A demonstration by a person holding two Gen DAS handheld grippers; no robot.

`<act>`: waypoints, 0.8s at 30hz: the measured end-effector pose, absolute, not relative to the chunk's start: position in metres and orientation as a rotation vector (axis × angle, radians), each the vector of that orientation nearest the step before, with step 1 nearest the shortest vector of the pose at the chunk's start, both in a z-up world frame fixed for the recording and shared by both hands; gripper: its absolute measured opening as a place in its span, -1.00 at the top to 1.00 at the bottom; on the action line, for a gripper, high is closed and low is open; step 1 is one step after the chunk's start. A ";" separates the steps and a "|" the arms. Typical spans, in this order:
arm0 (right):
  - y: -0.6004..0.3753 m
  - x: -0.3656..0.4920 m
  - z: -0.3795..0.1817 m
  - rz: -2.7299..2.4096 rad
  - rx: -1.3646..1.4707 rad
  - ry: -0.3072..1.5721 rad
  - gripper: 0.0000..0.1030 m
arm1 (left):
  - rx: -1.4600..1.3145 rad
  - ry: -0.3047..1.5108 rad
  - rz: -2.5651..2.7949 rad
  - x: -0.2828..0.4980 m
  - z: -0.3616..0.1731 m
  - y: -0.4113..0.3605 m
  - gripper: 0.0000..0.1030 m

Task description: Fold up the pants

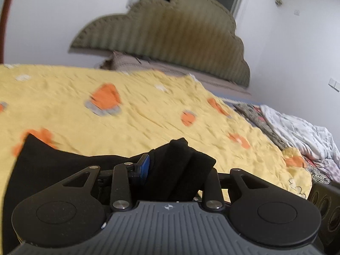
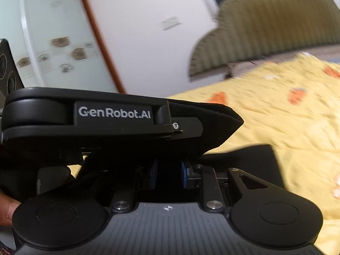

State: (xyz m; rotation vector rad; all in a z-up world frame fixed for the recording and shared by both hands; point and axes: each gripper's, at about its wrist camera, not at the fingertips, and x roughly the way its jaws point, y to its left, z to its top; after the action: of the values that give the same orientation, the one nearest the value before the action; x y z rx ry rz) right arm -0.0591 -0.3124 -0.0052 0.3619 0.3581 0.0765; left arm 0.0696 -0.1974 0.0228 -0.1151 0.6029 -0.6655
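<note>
Left hand-held gripper (image 1: 167,170) pinching a bunched fold of black pants (image 1: 53,170), grip loose; could slip out mid-carry over the yellow bedspread (image 1: 148,106). Right hand-held gripper (image 2: 170,170) nearly pressed together on dark cloth at lower centre, other gripper crossing on top, risk of collision or snag.

Black grippers; blue-padded fingers (image 1: 145,165); ribbed grey housings

The yellow bedspread (image 1: 148,110) lies flat and bare from the black pants (image 1: 53,165) up to the green headboard (image 1: 170,31), leaving open passage above it. Right of the bedspread, crumpled bedding (image 1: 297,127) piles up. In the right wrist view, the left tool (image 2: 95,119) crosses close in front, blocking that side.
</note>
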 end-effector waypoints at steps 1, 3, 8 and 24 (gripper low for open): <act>-0.321 -0.061 -0.009 0.063 0.370 0.365 0.55 | -0.110 0.613 -0.677 0.072 0.018 -0.204 0.27; -0.337 -0.062 -0.014 0.044 0.380 0.378 0.55 | -0.110 0.635 -0.704 0.078 0.009 -0.216 0.26; -0.367 -0.059 -0.034 0.000 0.458 0.494 0.22 | -0.155 0.784 -0.802 0.096 -0.002 -0.220 0.11; -0.448 -0.024 -0.040 0.014 0.707 0.507 -0.33 | 0.103 0.677 -0.470 0.158 0.020 -0.101 -0.72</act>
State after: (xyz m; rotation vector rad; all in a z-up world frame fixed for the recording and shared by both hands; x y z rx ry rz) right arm -0.0242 -0.4481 -0.0403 0.7067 0.5074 0.0145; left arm 0.1581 -0.1014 0.0203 0.1034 0.6765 -0.4696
